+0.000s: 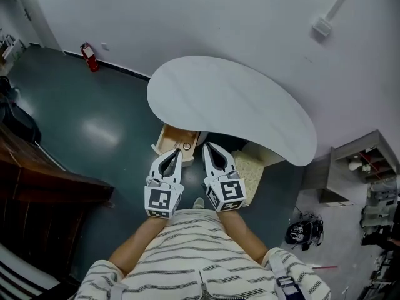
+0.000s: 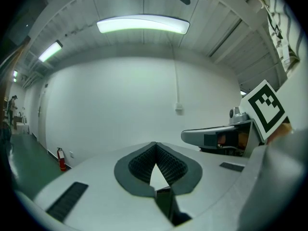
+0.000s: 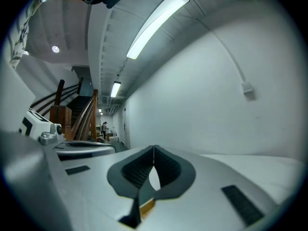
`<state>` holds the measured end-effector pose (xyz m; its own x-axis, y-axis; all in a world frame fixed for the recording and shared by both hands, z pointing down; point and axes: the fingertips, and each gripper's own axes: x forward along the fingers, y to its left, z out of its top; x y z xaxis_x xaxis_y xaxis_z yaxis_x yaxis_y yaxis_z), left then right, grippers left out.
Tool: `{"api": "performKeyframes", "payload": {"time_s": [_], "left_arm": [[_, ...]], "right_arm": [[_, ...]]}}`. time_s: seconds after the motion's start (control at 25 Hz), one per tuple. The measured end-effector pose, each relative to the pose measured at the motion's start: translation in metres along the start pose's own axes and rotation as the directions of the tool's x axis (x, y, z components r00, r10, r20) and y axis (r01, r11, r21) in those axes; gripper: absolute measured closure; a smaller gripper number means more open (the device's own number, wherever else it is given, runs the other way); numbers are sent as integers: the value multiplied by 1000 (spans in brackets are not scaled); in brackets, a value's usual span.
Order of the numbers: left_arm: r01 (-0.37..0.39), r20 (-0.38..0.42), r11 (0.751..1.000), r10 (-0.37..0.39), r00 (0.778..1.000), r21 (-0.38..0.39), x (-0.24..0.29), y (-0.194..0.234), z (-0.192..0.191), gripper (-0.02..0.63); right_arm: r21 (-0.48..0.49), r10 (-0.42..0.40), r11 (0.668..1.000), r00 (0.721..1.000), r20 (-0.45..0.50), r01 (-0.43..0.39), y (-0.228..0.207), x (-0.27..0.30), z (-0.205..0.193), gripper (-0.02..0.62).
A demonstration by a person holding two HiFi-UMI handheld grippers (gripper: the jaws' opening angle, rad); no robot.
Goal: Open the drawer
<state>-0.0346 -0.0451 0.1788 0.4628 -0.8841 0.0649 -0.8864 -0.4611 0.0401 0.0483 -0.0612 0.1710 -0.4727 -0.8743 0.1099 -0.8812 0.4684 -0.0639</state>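
Holding left gripper (image 1: 177, 152) and right gripper (image 1: 208, 147) side by side, pointing level, both pressed together and empty (tips meeting in each gripper view). Seeing light wooden drawer (image 1: 177, 140) just ahead of left gripper, sticking out from under white counter (image 1: 231, 99) edge

White wall (image 1: 187, 17), glossy dark teal floor (image 1: 94, 124). Kidney-shaped white table (image 1: 231, 105) near wall. Red fire extinguisher (image 1: 89, 56) at wall base. Grey shelf unit (image 1: 359, 161) on right. Ceiling strip light (image 2: 142, 25) on. Wooden staircase (image 3: 72, 114).
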Motion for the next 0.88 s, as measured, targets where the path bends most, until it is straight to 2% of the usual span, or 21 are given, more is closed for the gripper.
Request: {"api": "performKeyframes", "payload": {"time_s": [0.48, 0.88], "left_arm": [[11, 12, 1000, -11, 1000, 5, 11, 0, 6, 600], [10, 13, 1000, -10, 1000, 8, 17, -1, 4, 600]], "right_arm": [[-6, -1, 1000, 1000, 18, 1, -4, 5, 7, 581], [14, -3, 1000, 1000, 8, 3, -12, 3, -5, 581]]}}
